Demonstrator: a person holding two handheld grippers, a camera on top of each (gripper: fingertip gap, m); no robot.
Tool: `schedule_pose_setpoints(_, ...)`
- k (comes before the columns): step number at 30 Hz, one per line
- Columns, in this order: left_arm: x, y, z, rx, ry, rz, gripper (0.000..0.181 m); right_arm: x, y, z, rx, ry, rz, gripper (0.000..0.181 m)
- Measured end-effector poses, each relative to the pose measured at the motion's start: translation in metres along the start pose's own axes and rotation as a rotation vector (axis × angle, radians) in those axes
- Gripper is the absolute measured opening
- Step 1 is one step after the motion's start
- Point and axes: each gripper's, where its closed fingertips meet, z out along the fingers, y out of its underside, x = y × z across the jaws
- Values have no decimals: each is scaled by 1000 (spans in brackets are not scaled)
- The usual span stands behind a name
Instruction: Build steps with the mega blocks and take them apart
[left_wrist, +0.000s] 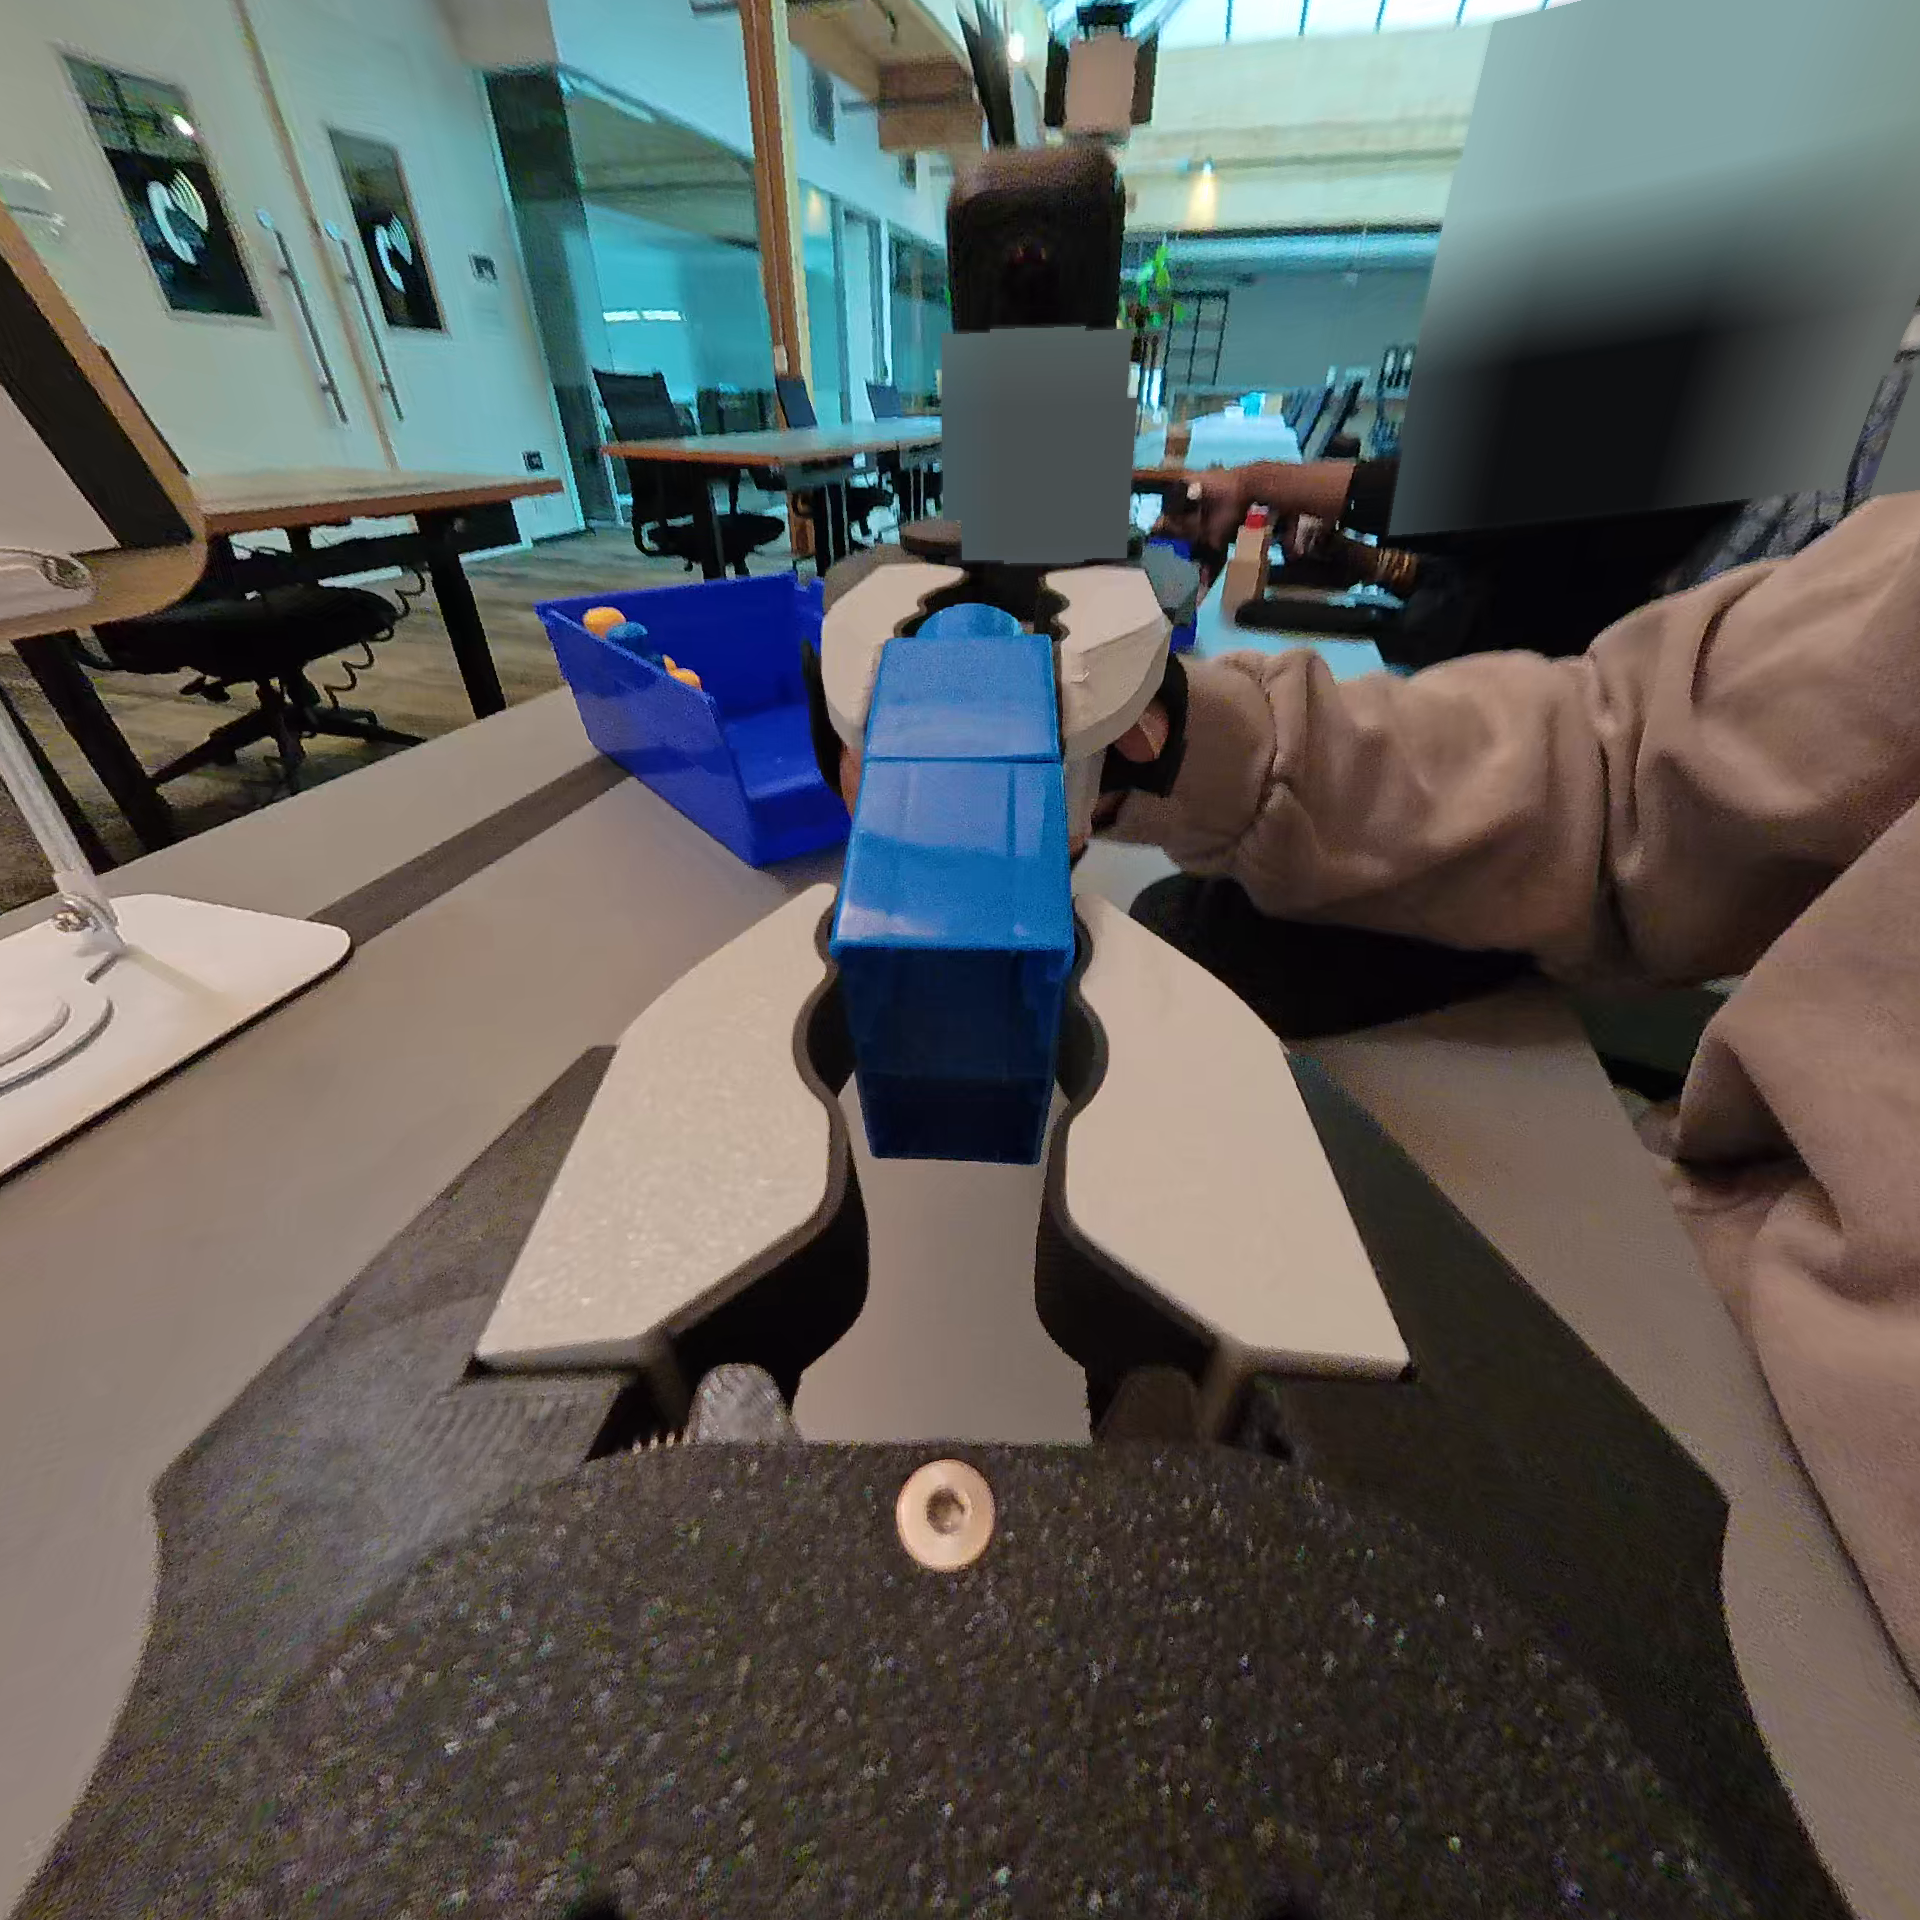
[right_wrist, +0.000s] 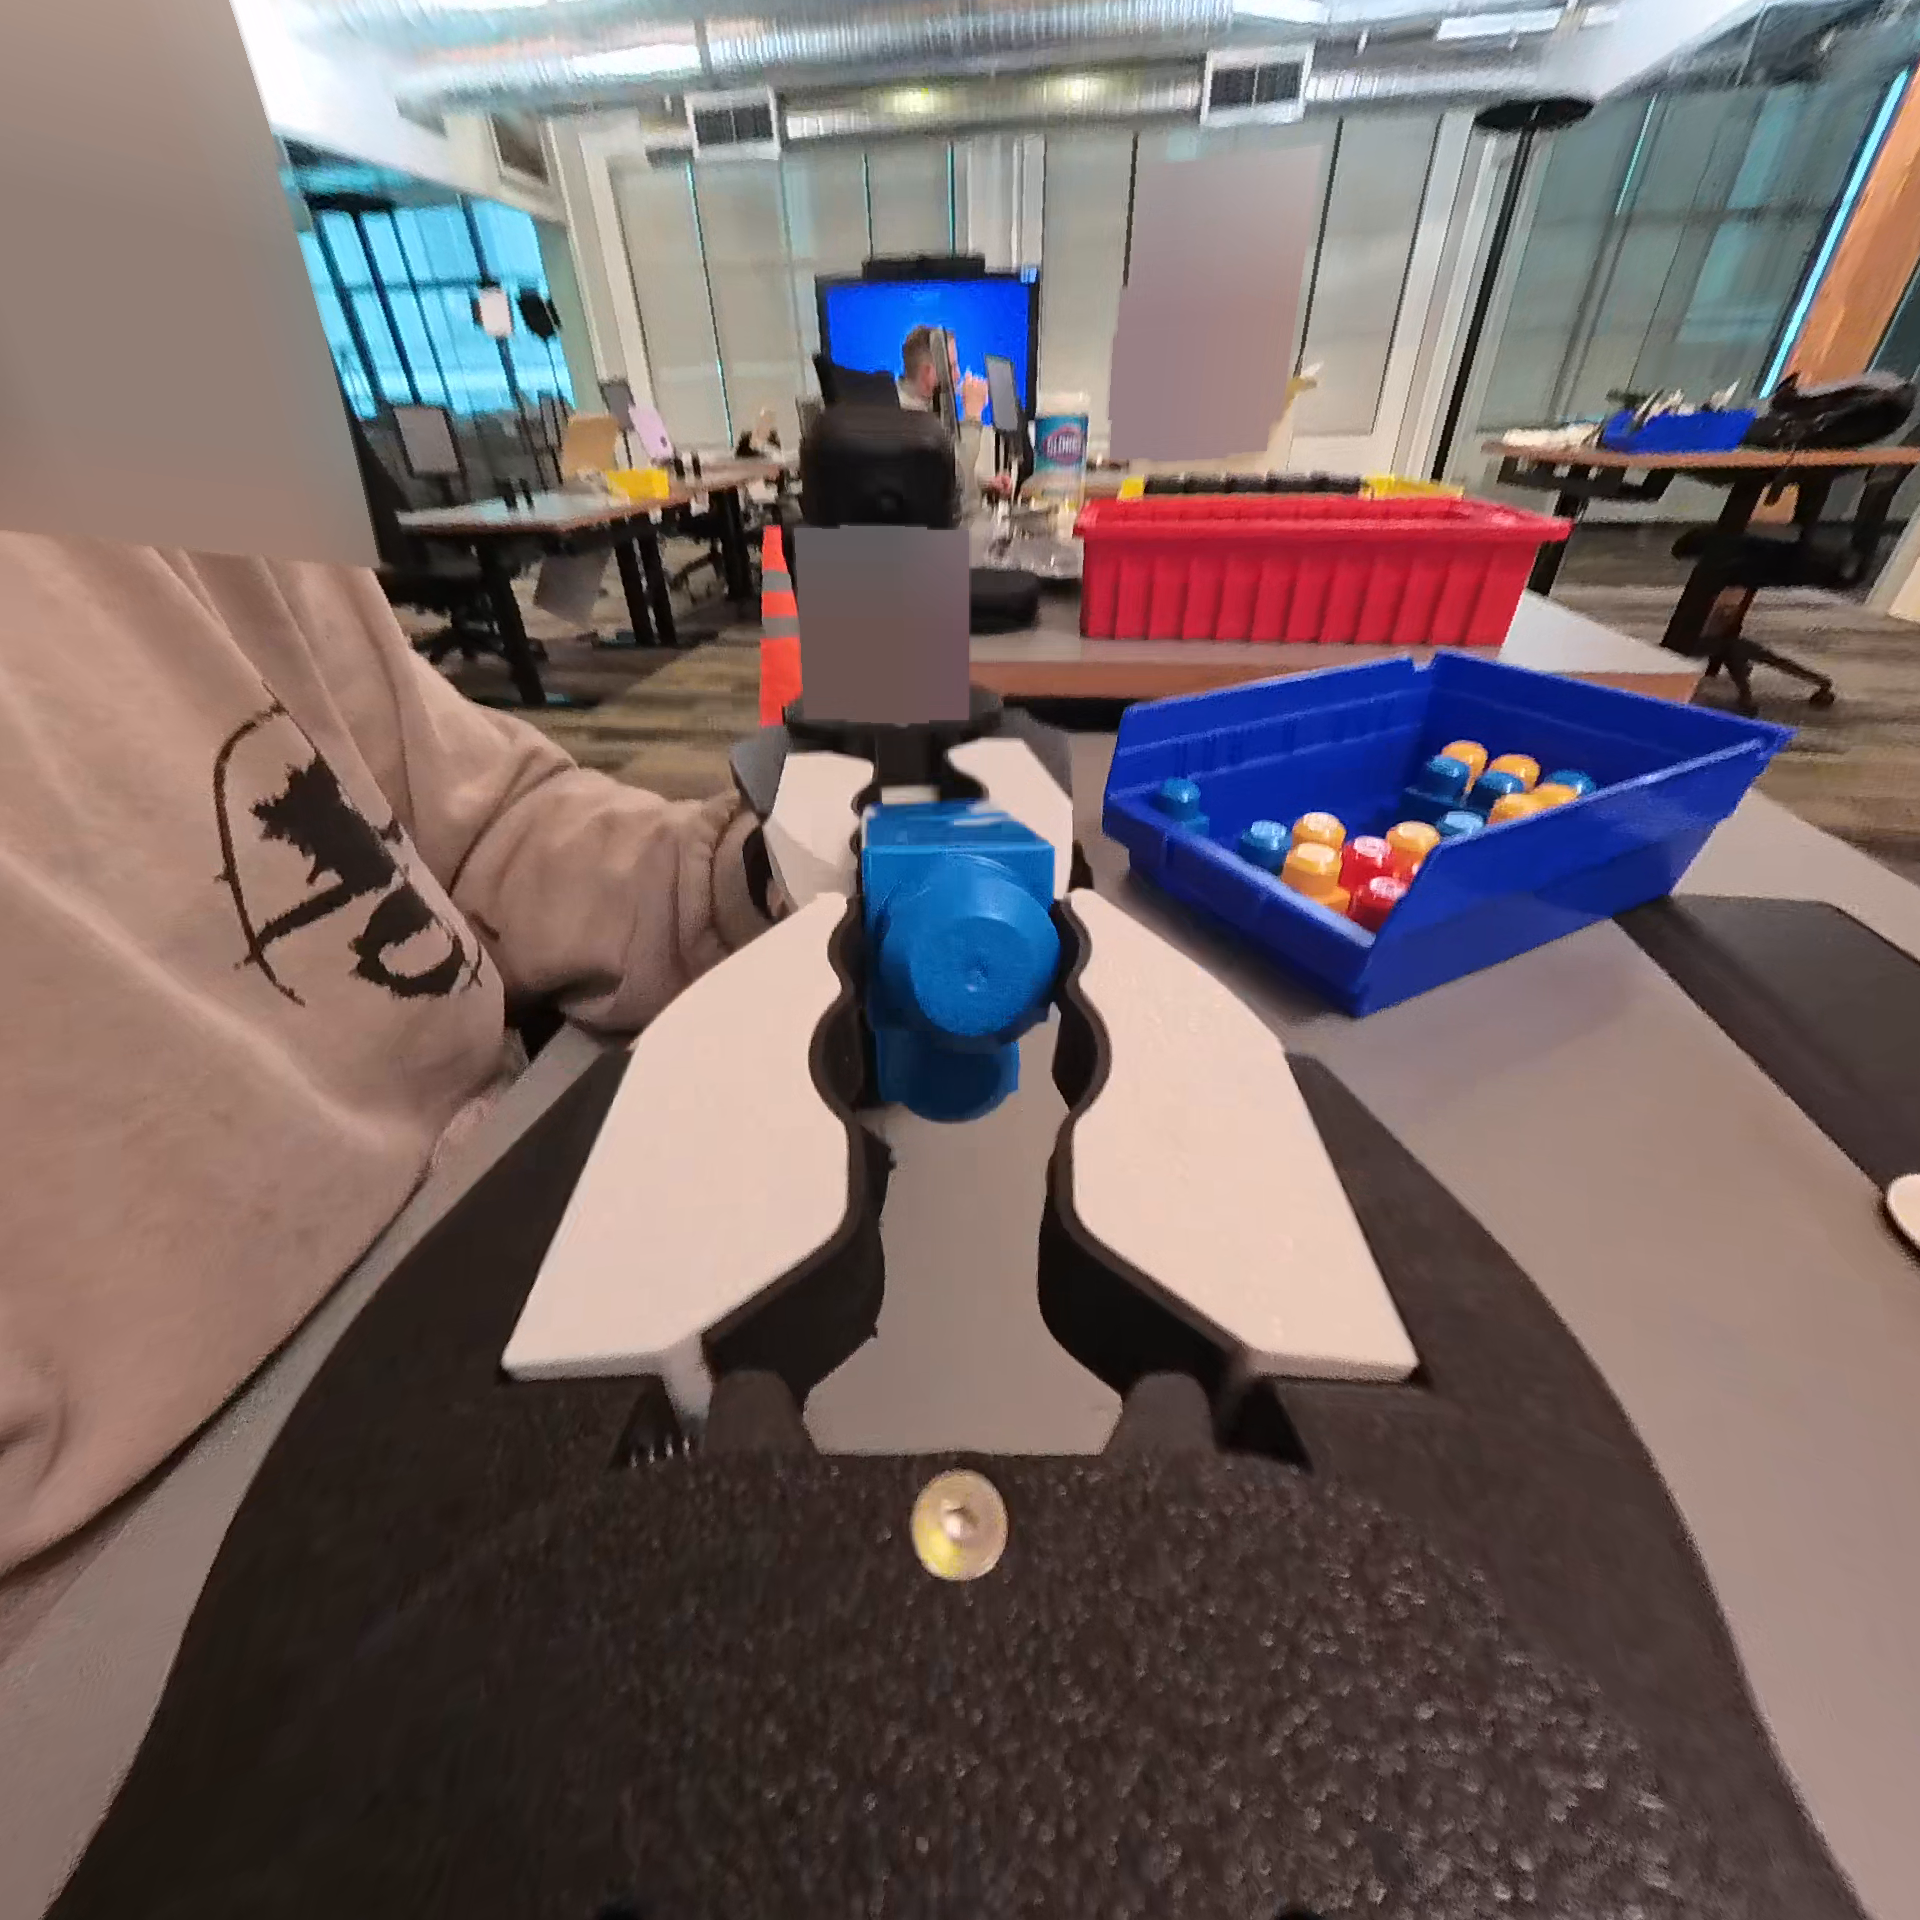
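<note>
Two blue mega blocks (left_wrist: 954, 831), joined end to end, hang above the grey table (left_wrist: 312, 1091) between both tools: the left gripper (left_wrist: 951, 997) pinches the near block, the right gripper (right_wrist: 956, 977) the studded one. Only the right wrist view shows the loose blocks (right_wrist: 1382, 831) filling the blue bin (right_wrist: 1247, 831); the left view hides most of them behind the bin wall. A beige sleeve (left_wrist: 1455, 748) covers the holding hand. Bare tabletop lies between bin and grippers.

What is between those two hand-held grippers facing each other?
Two joined blue mega blocks span the gap: the left hand-held gripper clamps one end, the right hand-held gripper the other. Both wrist views show it.
</note>
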Motion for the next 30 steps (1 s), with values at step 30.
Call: schedule_pose_setpoints(30,-107,18,-47,-80,-735,113,3,180,0,-334,-1033,777,156,34)
